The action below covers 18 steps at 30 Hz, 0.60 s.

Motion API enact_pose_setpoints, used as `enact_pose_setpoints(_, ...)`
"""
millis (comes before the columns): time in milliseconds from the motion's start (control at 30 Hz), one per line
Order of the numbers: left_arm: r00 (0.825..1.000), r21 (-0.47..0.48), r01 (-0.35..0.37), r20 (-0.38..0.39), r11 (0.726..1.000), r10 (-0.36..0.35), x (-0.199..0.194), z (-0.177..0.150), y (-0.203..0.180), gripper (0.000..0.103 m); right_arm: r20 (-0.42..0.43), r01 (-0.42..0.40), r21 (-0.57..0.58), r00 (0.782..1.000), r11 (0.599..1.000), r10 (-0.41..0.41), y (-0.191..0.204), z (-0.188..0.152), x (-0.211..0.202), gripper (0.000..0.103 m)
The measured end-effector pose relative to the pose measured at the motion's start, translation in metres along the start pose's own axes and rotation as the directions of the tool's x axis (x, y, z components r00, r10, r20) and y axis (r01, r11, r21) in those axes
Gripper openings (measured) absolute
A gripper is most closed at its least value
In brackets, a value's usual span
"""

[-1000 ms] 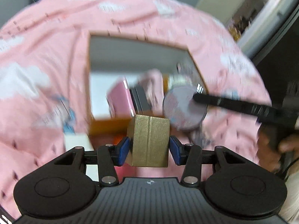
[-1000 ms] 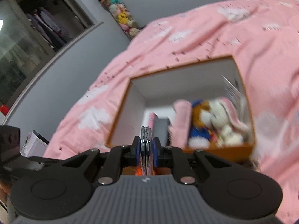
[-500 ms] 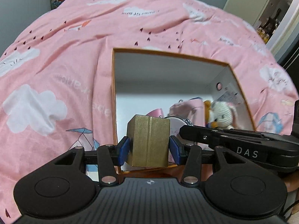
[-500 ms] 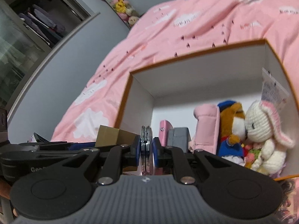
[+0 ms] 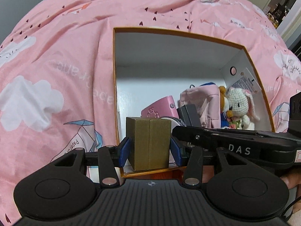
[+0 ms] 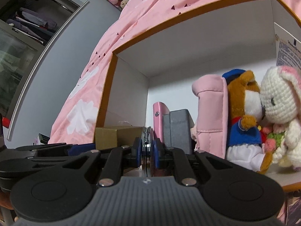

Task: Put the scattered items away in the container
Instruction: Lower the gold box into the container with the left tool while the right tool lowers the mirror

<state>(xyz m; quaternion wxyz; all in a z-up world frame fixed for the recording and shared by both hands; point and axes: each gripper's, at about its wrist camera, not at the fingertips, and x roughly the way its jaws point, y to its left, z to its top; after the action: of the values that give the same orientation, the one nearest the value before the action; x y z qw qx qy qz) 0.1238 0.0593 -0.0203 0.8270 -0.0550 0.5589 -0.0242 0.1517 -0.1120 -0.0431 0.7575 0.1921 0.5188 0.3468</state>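
Note:
My left gripper (image 5: 150, 148) is shut on a gold-brown box (image 5: 149, 143) and holds it over the near edge of the orange-rimmed white container (image 5: 169, 32). My right gripper (image 6: 147, 148) is shut on a thin round silver compact (image 6: 147, 146), held edge-on just inside the container (image 6: 188, 15). The gold box (image 6: 116, 136) and the left gripper's fingers (image 6: 56, 148) show at the left of the right wrist view. The right gripper's arm (image 5: 235, 143) crosses the left wrist view to the right of the box.
Inside the container are a pink case (image 6: 159, 120), a grey box (image 6: 177, 130), a pink pouch (image 6: 210, 109), a brown plush (image 6: 242, 116) and a white crocheted rabbit (image 6: 280, 101). The container sits on a pink cloud-print bedspread (image 5: 56, 66). A wardrobe (image 6: 22, 37) stands at the left.
Both grippers have moved forward and down to the container, each keeping its item. The right gripper's compact is now inside the container, close to the stored items.

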Motion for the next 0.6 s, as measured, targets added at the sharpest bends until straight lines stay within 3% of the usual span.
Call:
enact_pose_setpoints(267,0.999,0.019,-0.026,-0.019,0.999,0.027,0.004,0.003,-0.005,0.053,0.021,-0.028,0.047,0.999,0.999,0.028,-0.004,0.0,-0.01,0.02)
enact_pose_setpoints(333,0.999,0.033,-0.047,-0.021,0.998,0.048,0.006,0.003,-0.008,0.053,0.039,-0.044,0.054,0.998,0.998,0.041,-0.005,0.0,-0.018,0.026)
enact_pose_setpoints(600,0.991,0.121,-0.127,-0.038,0.985,0.132,0.016,0.008,-0.026,0.054,0.081,-0.029,0.05,0.996,0.998,0.025,-0.002,-0.004,-0.033,0.026)
